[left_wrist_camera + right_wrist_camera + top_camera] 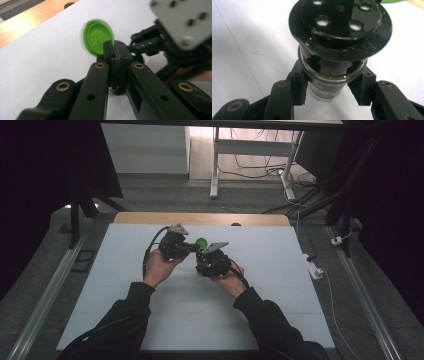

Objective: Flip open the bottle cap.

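Gripped between the jaws of the right gripper (329, 93) is a small glass jar (325, 87) with a black perforated shaker top (340, 23), the pads pressed on either side of its neck just under that top. A green lid (97, 38), blurred, is clamped at its lower edge by the closed jaws of the left gripper (115, 53). In the high view both grippers are seen just beside each other above the middle of the white worktop (125, 290), nearer its far edge than its near one, with the green lid (201, 243) between them. A wooden strip (200, 218) is seen along the far edge of the worktop.
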Demonstrator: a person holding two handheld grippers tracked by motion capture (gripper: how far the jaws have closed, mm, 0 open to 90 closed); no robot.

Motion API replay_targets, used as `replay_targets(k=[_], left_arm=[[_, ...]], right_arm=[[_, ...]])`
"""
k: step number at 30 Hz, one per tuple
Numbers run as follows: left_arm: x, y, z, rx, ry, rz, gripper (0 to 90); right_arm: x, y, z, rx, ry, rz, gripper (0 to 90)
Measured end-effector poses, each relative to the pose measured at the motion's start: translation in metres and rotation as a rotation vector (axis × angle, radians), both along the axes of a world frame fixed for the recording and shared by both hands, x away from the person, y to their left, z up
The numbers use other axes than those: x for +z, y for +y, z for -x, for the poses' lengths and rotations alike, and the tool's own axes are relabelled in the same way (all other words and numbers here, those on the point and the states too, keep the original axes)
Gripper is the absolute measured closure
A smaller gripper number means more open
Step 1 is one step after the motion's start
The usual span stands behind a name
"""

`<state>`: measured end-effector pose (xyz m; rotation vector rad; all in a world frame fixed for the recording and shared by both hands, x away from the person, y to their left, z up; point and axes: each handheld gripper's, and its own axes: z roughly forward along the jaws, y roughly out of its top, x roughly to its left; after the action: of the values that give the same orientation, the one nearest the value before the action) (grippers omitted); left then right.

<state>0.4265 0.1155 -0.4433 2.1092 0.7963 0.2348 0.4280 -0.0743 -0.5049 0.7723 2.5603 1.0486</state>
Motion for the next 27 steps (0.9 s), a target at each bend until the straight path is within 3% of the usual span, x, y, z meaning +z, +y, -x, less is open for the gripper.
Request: replay_targets(k=[3,4,15,27], left_arm=[[-0.004,-0.001,-0.006,0.014,0.008,-0.012,88.7],[-0.006,0.001,-0.008,0.012,0.019,0.014,88.7],[-0.005,0.002,-0.005,0.010,0.011,0.003,88.4],[0.001,0.014,0.005,-0.001,0.011,0.035,75.9]], right_arm=[[0.000,0.000,0.000,-0.002,0.002,0.000,52.7],[0.000,-0.001,-0.001,0.002,0.001,0.000,52.7],[0.000,0.000,0.000,0.000,0.004,-0.001,52.5],[0.001,0.000,0.000,0.000,-0.004,0.011,50.8]])
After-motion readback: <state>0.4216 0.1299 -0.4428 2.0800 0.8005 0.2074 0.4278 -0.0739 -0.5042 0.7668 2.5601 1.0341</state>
